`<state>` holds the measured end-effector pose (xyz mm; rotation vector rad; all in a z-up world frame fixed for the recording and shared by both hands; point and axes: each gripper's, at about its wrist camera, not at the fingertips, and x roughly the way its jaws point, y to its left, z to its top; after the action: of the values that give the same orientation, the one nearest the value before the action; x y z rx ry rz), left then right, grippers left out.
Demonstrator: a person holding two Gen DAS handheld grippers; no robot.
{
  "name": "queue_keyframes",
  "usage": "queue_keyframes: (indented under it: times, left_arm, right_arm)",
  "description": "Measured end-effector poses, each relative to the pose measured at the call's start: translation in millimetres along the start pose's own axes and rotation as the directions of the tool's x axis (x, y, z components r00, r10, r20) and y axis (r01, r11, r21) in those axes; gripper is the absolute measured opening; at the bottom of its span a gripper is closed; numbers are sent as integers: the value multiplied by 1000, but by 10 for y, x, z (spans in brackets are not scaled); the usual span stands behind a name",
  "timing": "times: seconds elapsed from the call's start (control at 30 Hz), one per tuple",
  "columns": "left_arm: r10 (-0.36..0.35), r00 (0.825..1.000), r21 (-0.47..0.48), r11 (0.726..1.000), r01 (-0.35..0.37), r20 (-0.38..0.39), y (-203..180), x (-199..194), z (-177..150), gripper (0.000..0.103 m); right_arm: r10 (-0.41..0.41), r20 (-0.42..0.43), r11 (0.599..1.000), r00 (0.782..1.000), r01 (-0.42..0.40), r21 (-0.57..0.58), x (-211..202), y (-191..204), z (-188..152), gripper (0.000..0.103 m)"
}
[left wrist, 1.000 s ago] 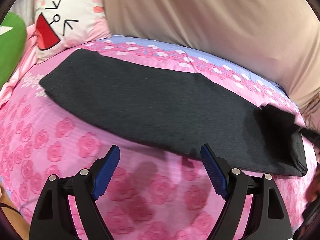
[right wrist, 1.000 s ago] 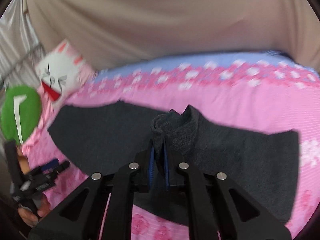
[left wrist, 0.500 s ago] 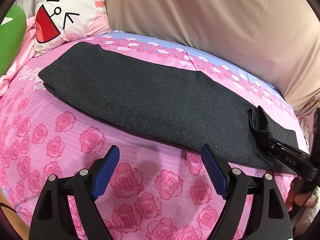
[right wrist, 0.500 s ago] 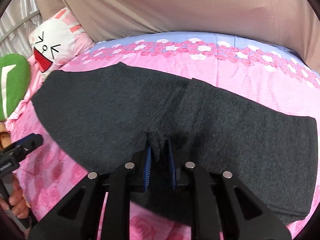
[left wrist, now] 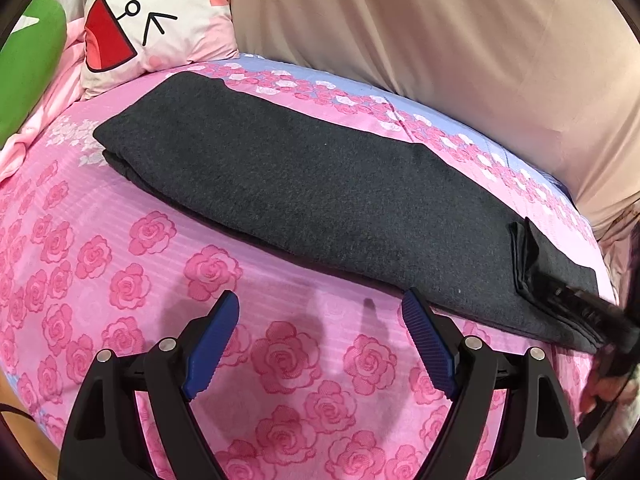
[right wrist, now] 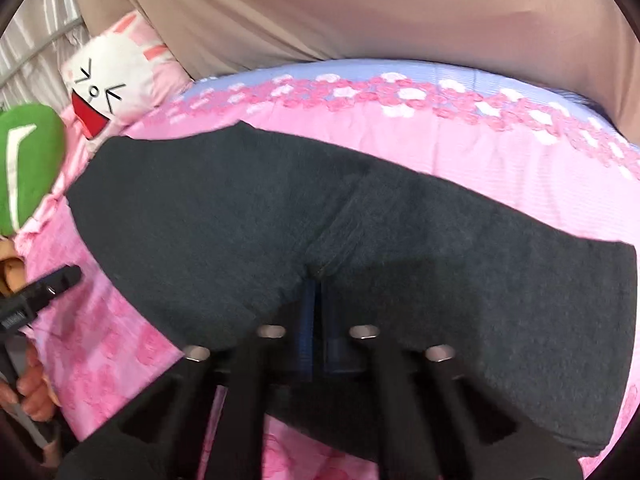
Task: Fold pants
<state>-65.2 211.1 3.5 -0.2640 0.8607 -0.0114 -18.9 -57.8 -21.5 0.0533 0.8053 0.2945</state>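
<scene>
Dark grey pants [left wrist: 320, 196], folded lengthwise into a long band, lie flat on a pink rose-print bedspread [left wrist: 132, 256].

From the left wrist camera, the left gripper [left wrist: 322, 340] hovers over bare bedspread with its blue-padded jaws spread wide and nothing between them. The pants lie just ahead of its fingertips, running from far ahead on its left to close by on its right; the near edge of the cloth passes right beside the tip of the right-hand finger. Off to this gripper's right, the right gripper [left wrist: 568, 296] reaches onto the end of the pants, where a small ridge of cloth stands up.

From the right wrist camera, the right gripper [right wrist: 316, 280] has its jaws drawn together. A little pucker of grey cloth sits right at the fingertips; the blur hides whether any of it is pinched. The pants spread ahead and to both sides of it.

A cartoon-face pillow [left wrist: 160, 20] and a green cushion [left wrist: 28, 68] sit beyond the pants' far end.
</scene>
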Motion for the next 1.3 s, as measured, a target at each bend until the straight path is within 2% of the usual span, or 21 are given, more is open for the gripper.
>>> queue_keyframes:
  times: [0.1, 0.2, 0.23, 0.27, 0.33, 0.37, 0.4, 0.47, 0.53, 0.6, 0.7, 0.77, 0.87, 0.9, 0.97, 1.03, 1.1, 1.13, 1.17, 1.23, 1.3]
  left_arm:
    - [8, 1000, -6, 1000, -8, 7, 30, -2, 13, 81]
    - [4, 1000, -12, 1000, -4, 1, 33, 26, 30, 81]
    - [3, 1000, -13, 1000, -3, 1, 36, 26, 31, 81]
    - [4, 1000, -13, 1000, -4, 1, 36, 26, 29, 81]
    - [2, 1000, -8, 1000, -2, 0, 31, 28, 26, 81]
    - [2, 1000, -7, 1000, -2, 0, 28, 28, 22, 81]
    - [-1, 1000, -8, 1000, 1, -3, 24, 36, 24, 81]
    - [-8, 1000, -12, 1000, 8, -5, 25, 44, 29, 81]
    - [-5, 1000, -10, 1000, 5, -1, 38, 41, 34, 81]
    - [-1, 1000, -16, 1000, 1, 6, 70, 28, 49, 81]
    - [2, 1000, -38, 999, -1, 24, 139, -6, 83, 81]
    - [3, 1000, -46, 999, -2, 26, 167, -15, 99, 81]
    - [10, 1000, -48, 999, -8, 21, 184, -7, 110, 81]
    - [8, 1000, -49, 999, -8, 18, 183, -10, 107, 81]
    - [9, 1000, -41, 999, -8, 16, 176, -30, 99, 81]
    - [13, 1000, -34, 999, -12, 22, 163, -53, 84, 81]
    - [3, 1000, -32, 999, -2, 18, 128, -44, 73, 81]
    - [-4, 1000, -30, 1000, 4, 14, 92, -30, 69, 81]
    - [-13, 1000, -21, 1000, 13, 10, 30, -14, 65, 81]
    - [-24, 1000, 0, 1000, 24, 4, -105, 8, 51, 81]
    - [-44, 999, 26, 999, 44, -2, -278, 24, 26, 81]
  right_arm:
    - [28, 15, 999, 999, -28, -29, -94, 105, 81, 5]
    - [-35, -27, 995, 999, 32, -93, 38, 167, -14, 14]
    - [-27, -34, 994, 999, 23, -109, 51, 191, -59, 16]
    - [-22, -36, 993, 999, 18, -116, 54, 214, -75, 28]
    - [-33, -42, 987, 999, 26, -156, 98, 281, -103, 42]
    - [-45, -44, 985, 998, 37, -169, 125, 300, -112, 44]
    - [-62, -53, 981, 997, 51, -185, 183, 305, -123, 44]
    - [-87, -35, 977, 996, 79, -196, 229, 281, -139, 29]
    - [-70, -33, 986, 997, 65, -153, 198, 232, -82, 17]
    - [-17, 14, 996, 1000, 19, -87, 59, 208, 69, 15]
    - [76, 77, 995, 994, -70, -74, -108, 351, 326, 15]
    - [129, 53, 988, 990, -124, -89, 14, 524, 387, 16]
    - [99, -64, 986, 993, -107, -131, 458, 671, 194, 22]
    - [103, -71, 987, 992, -110, -117, 497, 653, 133, 22]
    - [125, -1, 990, 992, -124, -68, 238, 527, 70, 22]
    - [77, 96, 997, 992, -76, -13, -219, 264, 45, 21]
    - [8, 146, 998, 989, -16, 53, -605, -66, -32, 30]
    - [-62, 162, 993, 985, 44, 109, -838, -316, -123, 41]
    - [-122, 165, 984, 979, 97, 152, -982, -504, -210, 48]
    - [-224, 134, 948, 965, 184, 261, -1243, -939, -488, 49]
    - [-241, 99, 908, 965, 188, 374, -1342, -1264, -739, 49]
